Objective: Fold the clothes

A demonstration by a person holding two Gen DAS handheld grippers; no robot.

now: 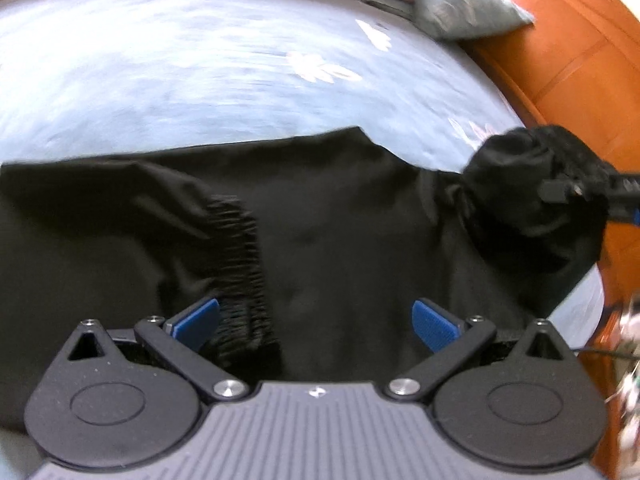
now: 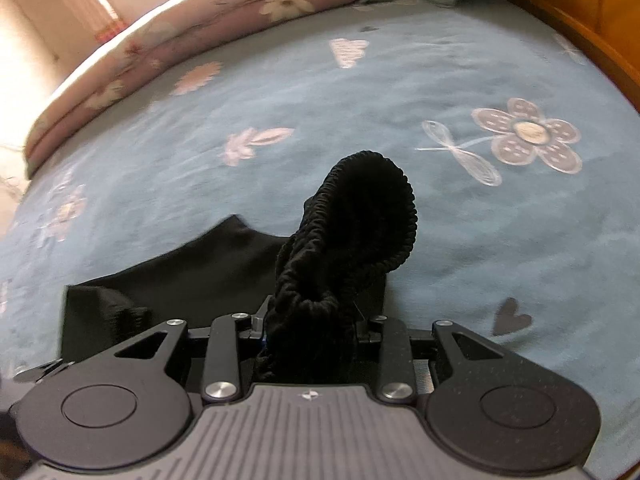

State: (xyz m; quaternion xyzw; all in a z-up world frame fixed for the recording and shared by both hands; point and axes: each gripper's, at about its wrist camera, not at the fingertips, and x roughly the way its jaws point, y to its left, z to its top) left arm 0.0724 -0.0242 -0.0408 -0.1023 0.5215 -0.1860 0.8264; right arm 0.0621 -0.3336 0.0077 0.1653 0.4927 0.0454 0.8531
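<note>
On the pale blue bedspread [image 1: 200, 80], printed with pale flowers and small hearts, a black garment [image 1: 340, 220] lies spread across the near part of the bed, its far edge running roughly straight from left to right. Its gathered elastic waistband [image 1: 240, 264] shows as a ribbed strip near the middle of the left wrist view. The left gripper [image 1: 316, 322] hangs over the cloth with its jaws spread wide, the blue pads [image 1: 198, 318] apart and nothing pinched between them; whether they touch the fabric below cannot be told. At the right side of that view the right gripper [image 1: 568, 194] has a bunched end of the same garment lifted off the bed. Seen from the right wrist, the right gripper [image 2: 310, 320] is clamped on the ribbed waistband [image 2: 360, 224], which rises in a curled loop beyond its fingers, while the rest of the black cloth trails down to the left onto the bedspread. An orange wooden bed frame [image 1: 560, 60] borders the bed on the right, and a grey-green pillow [image 1: 460, 4] lies at the far right corner.
</note>
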